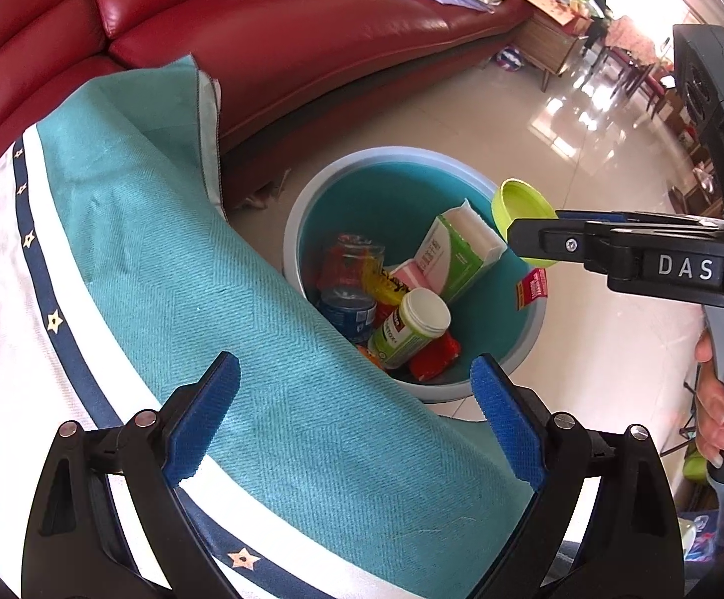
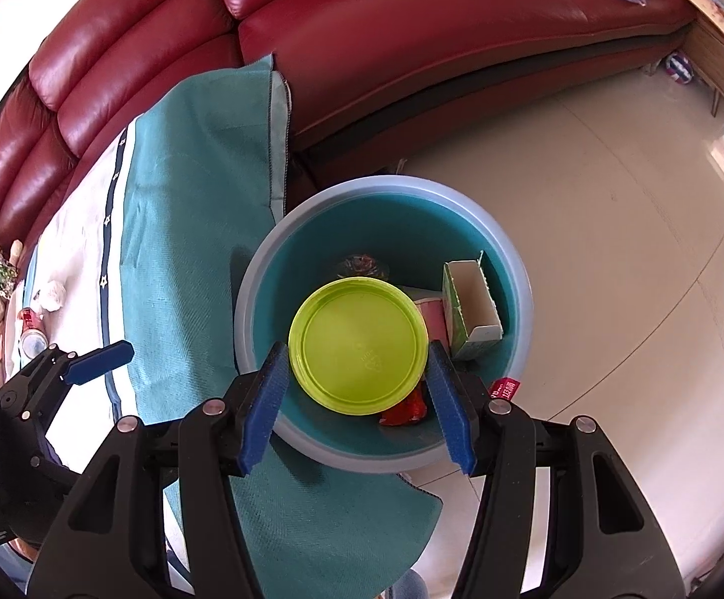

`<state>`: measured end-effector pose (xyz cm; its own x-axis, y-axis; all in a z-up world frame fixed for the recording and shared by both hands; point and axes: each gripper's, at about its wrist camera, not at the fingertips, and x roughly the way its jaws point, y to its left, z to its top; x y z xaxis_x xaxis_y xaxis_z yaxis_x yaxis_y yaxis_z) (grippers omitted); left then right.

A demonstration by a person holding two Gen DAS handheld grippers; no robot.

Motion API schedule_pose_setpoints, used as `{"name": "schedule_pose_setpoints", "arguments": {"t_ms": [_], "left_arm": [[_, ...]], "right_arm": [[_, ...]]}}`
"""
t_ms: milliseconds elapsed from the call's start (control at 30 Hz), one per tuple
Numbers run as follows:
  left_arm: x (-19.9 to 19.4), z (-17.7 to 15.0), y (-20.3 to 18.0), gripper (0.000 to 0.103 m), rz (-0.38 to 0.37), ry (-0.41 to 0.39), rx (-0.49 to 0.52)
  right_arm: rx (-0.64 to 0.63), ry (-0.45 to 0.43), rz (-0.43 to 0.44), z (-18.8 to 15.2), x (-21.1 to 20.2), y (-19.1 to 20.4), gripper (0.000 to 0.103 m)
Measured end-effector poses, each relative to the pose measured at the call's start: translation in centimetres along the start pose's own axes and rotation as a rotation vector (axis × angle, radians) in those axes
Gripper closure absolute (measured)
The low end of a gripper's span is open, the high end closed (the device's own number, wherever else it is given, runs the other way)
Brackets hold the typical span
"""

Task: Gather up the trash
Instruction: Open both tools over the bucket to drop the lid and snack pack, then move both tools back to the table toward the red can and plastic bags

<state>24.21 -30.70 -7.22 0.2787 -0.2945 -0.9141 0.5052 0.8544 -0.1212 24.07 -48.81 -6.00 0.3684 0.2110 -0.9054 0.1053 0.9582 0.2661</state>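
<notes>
A round blue trash bin [image 1: 527, 329] stands on the floor beside the table; it also shows in the right wrist view [image 2: 522, 299]. It holds a green and white carton [image 1: 454, 249], a white-capped bottle [image 1: 409, 332], a clear jar [image 1: 352, 262] and wrappers. My right gripper [image 2: 357, 394] is shut on a lime-green round lid [image 2: 357, 344] and holds it over the bin; the lid also shows in the left wrist view [image 1: 517, 209]. My left gripper [image 1: 357, 419] is open and empty above the teal tablecloth [image 1: 222, 299].
A red leather sofa [image 1: 272, 40] curves behind the bin, with a book and folded cloths on its seat. A crumpled white tissue [image 2: 51, 294] and a small bottle [image 2: 32, 337] lie on the table's far left. A wooden cabinet [image 1: 556, 40] stands by the sofa's end.
</notes>
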Motion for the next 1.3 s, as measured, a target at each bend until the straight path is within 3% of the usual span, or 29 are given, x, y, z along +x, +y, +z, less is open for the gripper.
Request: {"name": "schedule_pose_setpoints", "arguments": {"t_ms": [67, 167, 233, 300, 867, 1300], "left_arm": [[-0.3, -0.1, 0.2, 0.009, -0.005, -0.006, -0.004], [-0.5, -0.3, 0.6, 0.009, -0.002, -0.011, -0.007], [-0.6, -0.5, 0.8, 0.009, -0.004, -0.008, -0.011], [-0.7, -0.7, 1.1, 0.009, -0.004, -0.007, -0.016], [-3.1, -3.1, 3.7, 0.009, -0.018, -0.038, -0.042], [-7.2, -6.7, 8.0, 0.005, 0.000, -0.102, -0.117]], "right_arm": [[-0.008, 0.003, -0.002, 0.1, 0.1, 0.4, 0.049], [-0.005, -0.003, -0.002, 0.2, 0.0, 0.8, 0.026], [0.000, -0.002, -0.005, 0.3, 0.0, 1.1, 0.025], [0.020, 0.008, -0.010, 0.4, 0.2, 1.1, 0.016], [0.003, 0.037, -0.063, -0.8, -0.5, 4.0, 0.016], [-0.094, 0.038, -0.072, -1.9, -1.1, 11.0, 0.015]]}}
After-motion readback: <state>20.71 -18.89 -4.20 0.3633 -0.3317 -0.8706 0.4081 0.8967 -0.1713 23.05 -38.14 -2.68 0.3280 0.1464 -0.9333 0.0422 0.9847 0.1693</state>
